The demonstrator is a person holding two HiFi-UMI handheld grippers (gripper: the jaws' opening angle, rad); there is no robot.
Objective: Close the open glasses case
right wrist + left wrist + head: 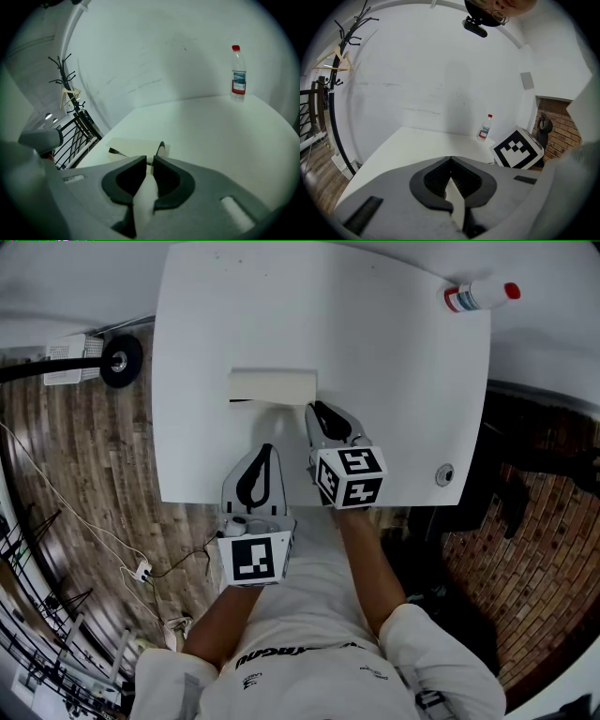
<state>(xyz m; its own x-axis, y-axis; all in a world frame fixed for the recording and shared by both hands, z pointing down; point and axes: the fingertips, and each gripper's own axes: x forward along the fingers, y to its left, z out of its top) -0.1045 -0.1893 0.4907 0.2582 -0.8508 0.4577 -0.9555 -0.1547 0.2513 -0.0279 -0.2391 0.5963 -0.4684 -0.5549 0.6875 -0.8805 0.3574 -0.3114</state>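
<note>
Counter (403, 390) holds the case (272, 387) at mid-left. The right hand-held gripper (320, 414) is just beside its near right corner and the left hand-held gripper (266, 452) is at the near edge, both with jaws together on nothing. Likely best: press the right tip down on the lid's free edge while the left steadies the base against sliding. Lid and hinge side unclear: the case reads as one pale block, its near part covered by the jaws in the right gripper view.
</note>
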